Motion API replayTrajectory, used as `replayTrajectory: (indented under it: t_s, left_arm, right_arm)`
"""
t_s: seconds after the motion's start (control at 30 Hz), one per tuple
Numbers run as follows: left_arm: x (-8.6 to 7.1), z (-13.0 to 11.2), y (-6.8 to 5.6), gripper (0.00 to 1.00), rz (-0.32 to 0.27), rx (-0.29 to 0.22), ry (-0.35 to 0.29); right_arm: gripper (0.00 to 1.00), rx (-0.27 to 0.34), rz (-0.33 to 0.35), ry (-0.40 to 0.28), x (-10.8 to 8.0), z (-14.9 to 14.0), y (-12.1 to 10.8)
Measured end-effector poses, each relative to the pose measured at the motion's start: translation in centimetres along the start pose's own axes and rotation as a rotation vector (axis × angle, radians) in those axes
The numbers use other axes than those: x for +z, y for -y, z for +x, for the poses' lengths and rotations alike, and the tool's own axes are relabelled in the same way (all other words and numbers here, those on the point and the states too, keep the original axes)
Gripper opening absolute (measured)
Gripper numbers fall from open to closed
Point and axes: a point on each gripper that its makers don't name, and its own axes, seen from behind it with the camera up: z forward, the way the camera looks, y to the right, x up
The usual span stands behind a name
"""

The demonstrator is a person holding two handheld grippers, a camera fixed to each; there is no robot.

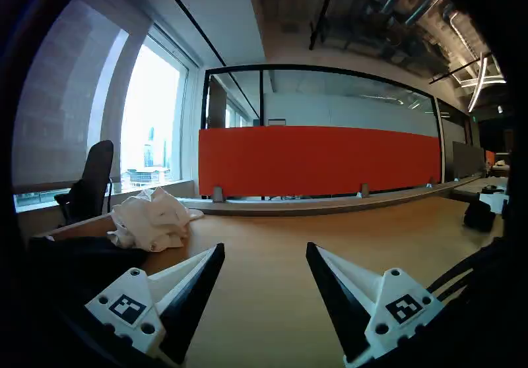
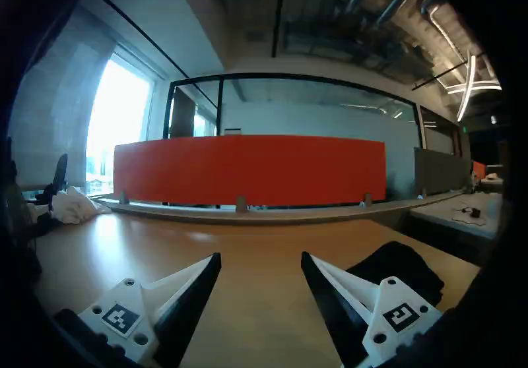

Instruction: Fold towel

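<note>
Jaws both apart and empty; crumpled white towel (image 1: 152,219) well ahead, off left.

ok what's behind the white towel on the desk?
The crumpled white towel lies on the wooden desk. Behind it is a bright window, with a black office chair to its left. The stretch of sill directly behind it is covered.
</note>
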Motion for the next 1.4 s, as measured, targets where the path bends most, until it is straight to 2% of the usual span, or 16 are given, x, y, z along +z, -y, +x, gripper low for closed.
replayTrajectory:
  t_s: [1.4]
  left_arm:
    - [-0.28, 0.93, 0.2, 0.91, 0.0, 0.001, 0.003]
  right_arm:
    - [0.94, 0.0, 0.0, 0.0, 0.05, -0.05, 0.02]
